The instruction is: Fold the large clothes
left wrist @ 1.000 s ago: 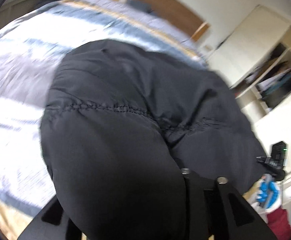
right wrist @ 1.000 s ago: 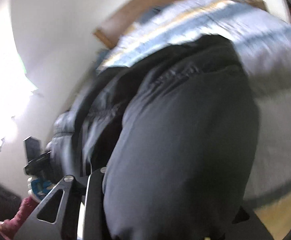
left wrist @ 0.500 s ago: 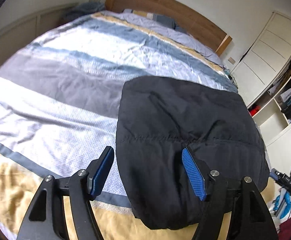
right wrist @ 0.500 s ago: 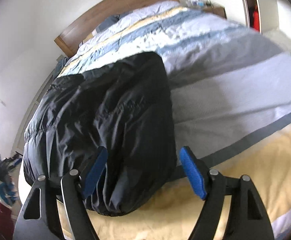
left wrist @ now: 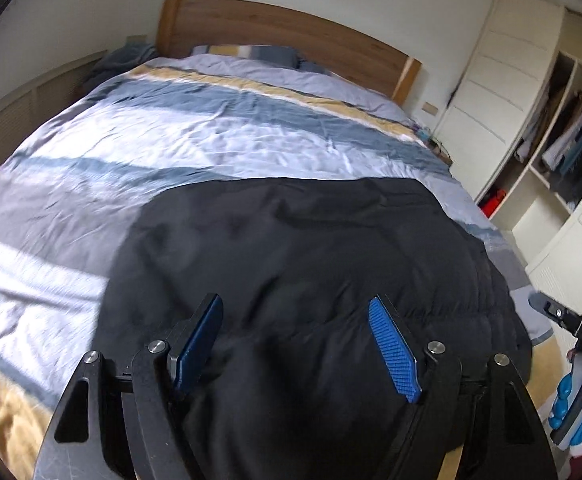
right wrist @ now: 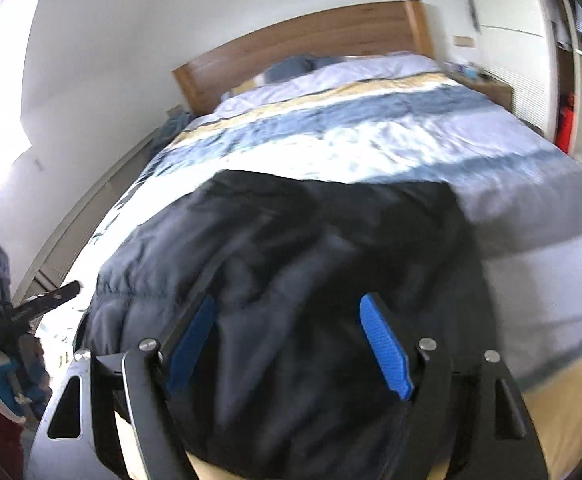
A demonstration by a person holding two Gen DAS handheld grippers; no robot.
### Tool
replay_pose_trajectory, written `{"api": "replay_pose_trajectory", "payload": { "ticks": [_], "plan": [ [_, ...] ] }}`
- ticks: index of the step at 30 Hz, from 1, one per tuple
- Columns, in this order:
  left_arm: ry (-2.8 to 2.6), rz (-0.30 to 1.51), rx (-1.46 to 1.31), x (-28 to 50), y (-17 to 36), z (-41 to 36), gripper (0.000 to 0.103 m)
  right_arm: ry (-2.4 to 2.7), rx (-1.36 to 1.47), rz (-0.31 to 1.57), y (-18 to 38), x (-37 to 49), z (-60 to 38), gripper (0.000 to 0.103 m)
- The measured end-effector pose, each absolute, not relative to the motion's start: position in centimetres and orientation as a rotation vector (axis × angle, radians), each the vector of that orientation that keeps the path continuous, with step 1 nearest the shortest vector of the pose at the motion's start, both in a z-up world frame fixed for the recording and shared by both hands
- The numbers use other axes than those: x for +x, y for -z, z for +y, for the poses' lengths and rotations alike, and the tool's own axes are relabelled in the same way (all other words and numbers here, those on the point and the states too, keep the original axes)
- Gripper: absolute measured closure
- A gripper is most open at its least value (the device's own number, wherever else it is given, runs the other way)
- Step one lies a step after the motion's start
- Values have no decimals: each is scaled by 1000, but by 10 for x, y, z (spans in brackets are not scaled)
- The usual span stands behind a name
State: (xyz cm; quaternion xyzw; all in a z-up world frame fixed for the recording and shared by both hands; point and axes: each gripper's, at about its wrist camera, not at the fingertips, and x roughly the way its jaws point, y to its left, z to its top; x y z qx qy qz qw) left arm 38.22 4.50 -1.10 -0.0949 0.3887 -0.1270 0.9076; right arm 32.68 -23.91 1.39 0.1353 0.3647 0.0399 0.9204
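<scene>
My left gripper point(left wrist: 297, 344) hangs over the near part of the black padded jacket point(left wrist: 311, 280), its blue-padded fingers point(left wrist: 391, 350) spread wide apart with nothing clamped between them. My right gripper point(right wrist: 289, 344) is the same: fingers point(right wrist: 385, 348) splayed, only the dark fabric showing in the gap between them. The jacket lies folded into a broad dark bundle on the bed point(left wrist: 211, 136), on the striped duvet of blue, white, grey and tan bands, toward the foot end and nearer the bed's right-hand side as my left camera sees it. Its quilted side folds show at the edge beside my right gripper. Whether my pads touch the cloth I cannot tell. Beyond the duvet stands the wooden headboard point(left wrist: 283, 28), with pillows point(left wrist: 247, 54) against it. A white wardrobe point(left wrist: 503, 92) with open shelves of clothes stands to the right of the bed.
</scene>
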Motion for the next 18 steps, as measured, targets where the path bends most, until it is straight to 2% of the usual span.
{"api": "replay_pose_trajectory", "payload": {
  "ticks": [8, 13, 18],
  "plan": [
    [226, 843, -121, 457, 43, -1, 26, -111, 170, 815, 31, 419, -189, 28],
    [173, 891, -113, 512, 56, -6, 25, -76, 188, 842, 44, 470, -198, 28],
    [140, 919, -160, 530, 59, 18, 24, -58, 206, 845, 48, 472, -228, 28]
  ]
}}
